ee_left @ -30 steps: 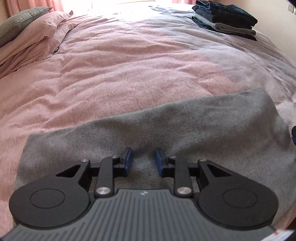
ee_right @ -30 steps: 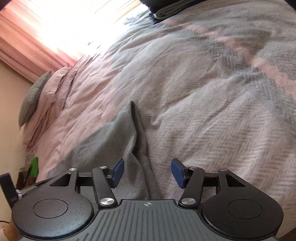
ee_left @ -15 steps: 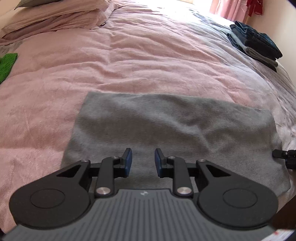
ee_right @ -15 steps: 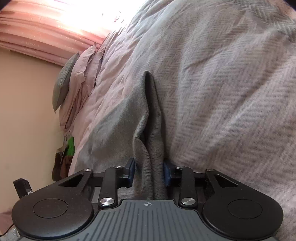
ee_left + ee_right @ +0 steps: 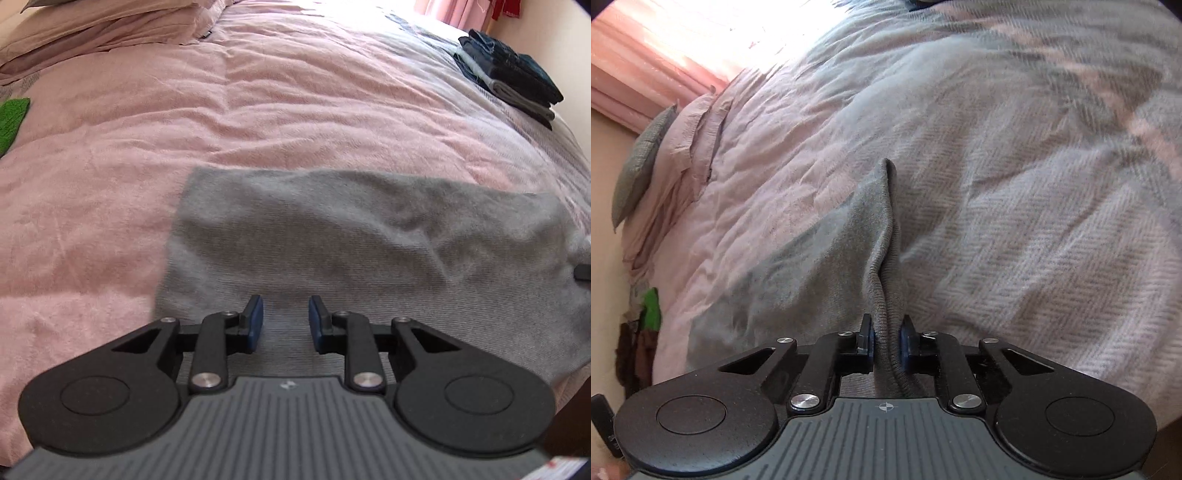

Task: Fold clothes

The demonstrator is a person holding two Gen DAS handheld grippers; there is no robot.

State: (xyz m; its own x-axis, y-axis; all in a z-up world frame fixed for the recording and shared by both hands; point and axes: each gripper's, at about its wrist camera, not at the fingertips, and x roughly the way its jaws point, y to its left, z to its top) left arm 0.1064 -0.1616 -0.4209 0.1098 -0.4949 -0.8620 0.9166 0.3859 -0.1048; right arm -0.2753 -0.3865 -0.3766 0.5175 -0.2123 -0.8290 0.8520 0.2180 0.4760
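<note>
A grey knitted garment point(image 5: 362, 251) lies spread flat as a wide rectangle on the pink bed cover point(image 5: 184, 147). My left gripper point(image 5: 284, 321) hovers over its near edge, open, with nothing between the blue pads. In the right wrist view my right gripper point(image 5: 886, 338) is shut on the garment's right edge point(image 5: 882, 258), which bunches into a raised ridge running away from the jaws. A small dark piece of the right gripper point(image 5: 583, 272) shows at the right border of the left wrist view.
A stack of folded dark clothes point(image 5: 509, 77) sits at the bed's far right corner. Pink pillows point(image 5: 96, 33) and a grey pillow point(image 5: 639, 170) lie at the head. A green item point(image 5: 11, 118) is at the left edge. Pink curtains point(image 5: 646, 74) hang behind.
My right gripper went from open beside the garment's edge to shut on it, lifting a ridge of cloth. My left gripper swung left along the near edge and stayed open.
</note>
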